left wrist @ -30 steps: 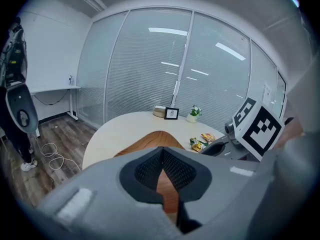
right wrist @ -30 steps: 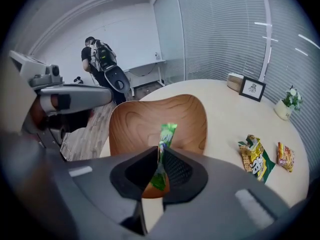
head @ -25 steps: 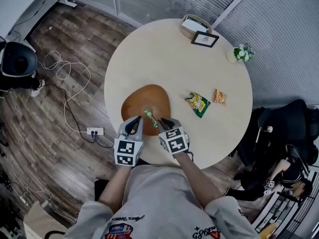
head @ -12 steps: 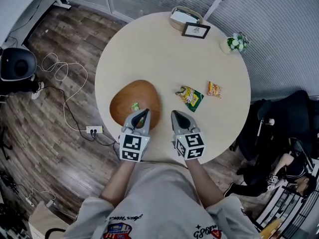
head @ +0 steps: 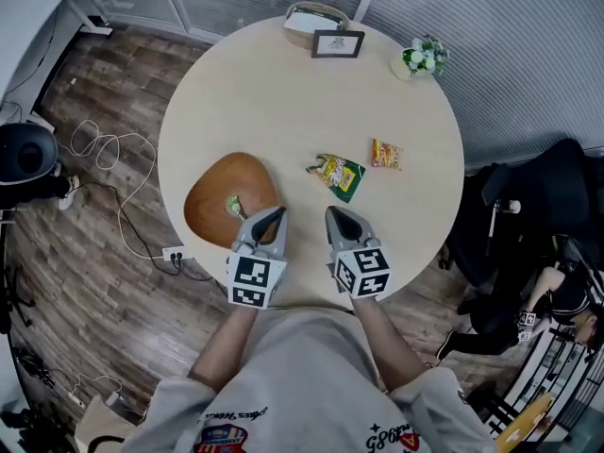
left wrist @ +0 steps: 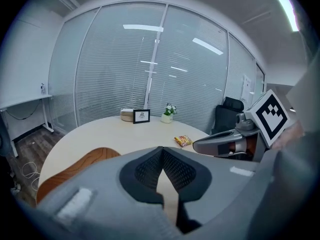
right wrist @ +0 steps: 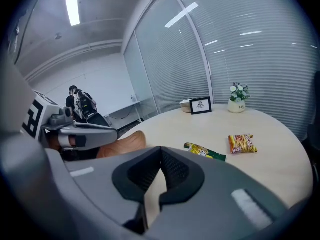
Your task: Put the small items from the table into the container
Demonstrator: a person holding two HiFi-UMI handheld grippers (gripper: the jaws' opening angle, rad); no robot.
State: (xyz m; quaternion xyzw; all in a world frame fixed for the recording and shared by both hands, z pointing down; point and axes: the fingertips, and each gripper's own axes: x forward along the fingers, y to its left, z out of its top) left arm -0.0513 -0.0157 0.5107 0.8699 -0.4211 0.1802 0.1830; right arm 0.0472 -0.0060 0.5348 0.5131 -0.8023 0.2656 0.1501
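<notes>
Two grippers nearest: left gripper (head: 269, 217), right gripper (head: 337, 217), jaws of both pressed together, nothing held. One wooden container (head: 208, 185), one green sweet (head: 233, 206) inside. Two packets left on table (head: 283, 102) — green packet (head: 338, 173), orange packet (head: 387, 154). A second ago the sweet was held above container — now dropped in, right jaws closed.

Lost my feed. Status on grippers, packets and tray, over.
Shut and empty: left gripper, right gripper. In the wooden tray, one small green item. On the table: green packet, orange packet, nothing blocking them.
</notes>
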